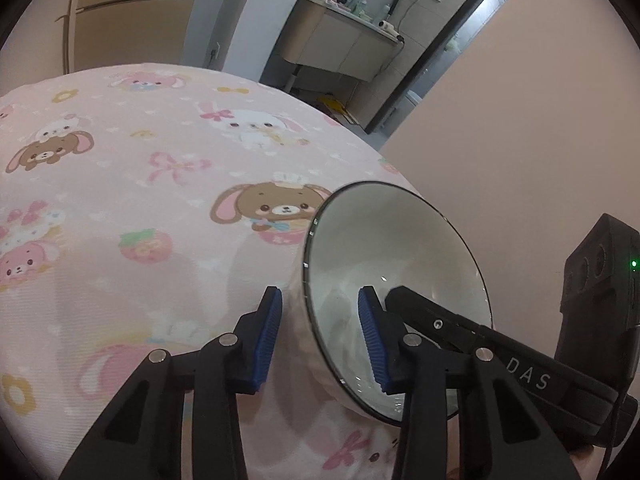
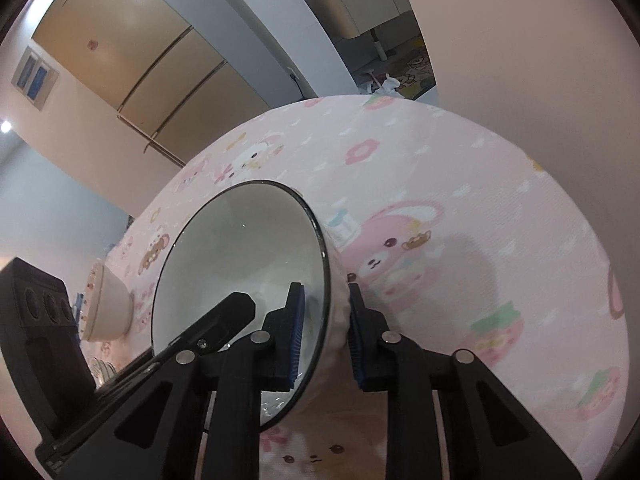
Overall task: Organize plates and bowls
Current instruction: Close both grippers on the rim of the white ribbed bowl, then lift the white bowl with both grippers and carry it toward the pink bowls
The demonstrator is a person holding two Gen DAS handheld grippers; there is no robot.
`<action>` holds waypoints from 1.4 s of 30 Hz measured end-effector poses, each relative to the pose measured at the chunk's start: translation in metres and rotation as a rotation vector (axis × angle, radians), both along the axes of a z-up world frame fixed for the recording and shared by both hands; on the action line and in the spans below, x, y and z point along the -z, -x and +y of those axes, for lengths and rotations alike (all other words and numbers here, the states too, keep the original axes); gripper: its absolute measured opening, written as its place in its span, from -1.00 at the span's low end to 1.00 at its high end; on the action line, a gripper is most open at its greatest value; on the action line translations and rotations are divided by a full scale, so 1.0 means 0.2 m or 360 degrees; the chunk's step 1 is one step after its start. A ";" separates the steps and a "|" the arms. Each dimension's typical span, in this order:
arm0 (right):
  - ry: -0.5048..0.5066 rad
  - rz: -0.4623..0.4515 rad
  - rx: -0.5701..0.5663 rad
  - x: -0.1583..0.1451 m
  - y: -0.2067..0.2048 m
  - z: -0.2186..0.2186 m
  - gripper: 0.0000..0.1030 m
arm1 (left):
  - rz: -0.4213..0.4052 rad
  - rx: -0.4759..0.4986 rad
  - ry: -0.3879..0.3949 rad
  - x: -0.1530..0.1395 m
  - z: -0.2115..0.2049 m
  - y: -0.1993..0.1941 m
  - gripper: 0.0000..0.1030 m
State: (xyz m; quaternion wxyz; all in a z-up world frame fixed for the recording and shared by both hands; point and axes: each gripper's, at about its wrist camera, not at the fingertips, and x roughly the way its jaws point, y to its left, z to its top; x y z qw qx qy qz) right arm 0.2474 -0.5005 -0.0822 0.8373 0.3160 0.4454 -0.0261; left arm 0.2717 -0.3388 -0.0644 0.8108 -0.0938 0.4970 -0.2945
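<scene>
My left gripper (image 1: 320, 332) is shut on the rim of a white bowl (image 1: 400, 248) with a dark edge, one blue pad inside and one outside, and holds it tilted on its side above the pink cartoon tablecloth (image 1: 140, 200). My right gripper (image 2: 326, 332) is shut the same way on a second white dark-rimmed bowl (image 2: 248, 256), also tilted. In the right wrist view the left gripper's bowl (image 2: 110, 308) shows from outside at the far left, with the left gripper's body beside it.
The table ends against a pink wall (image 1: 520, 120) on the right. A gold fridge (image 2: 132, 52) stands behind the table. A doorway opens onto a bathroom counter (image 1: 348, 36). The right gripper's black body (image 1: 596, 292) sits close to the right of the left bowl.
</scene>
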 end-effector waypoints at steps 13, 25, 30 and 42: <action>-0.0028 -0.0034 -0.0017 0.01 0.01 0.00 -0.67 | 0.0016 -0.0048 0.0020 0.02 0.04 0.00 -0.57; -0.0129 -0.0032 -0.0009 0.03 0.03 -0.02 -0.68 | -0.0003 -0.0060 0.0021 0.01 0.05 0.01 -0.59; -0.0072 -0.0127 0.0006 -0.04 0.06 -0.01 -0.68 | -0.0100 -0.0072 0.0020 -0.07 0.05 0.06 -0.59; 0.0049 -0.0258 0.0034 -0.36 0.20 0.08 -0.68 | -0.0225 -0.0050 0.0049 -0.43 0.12 0.20 -0.58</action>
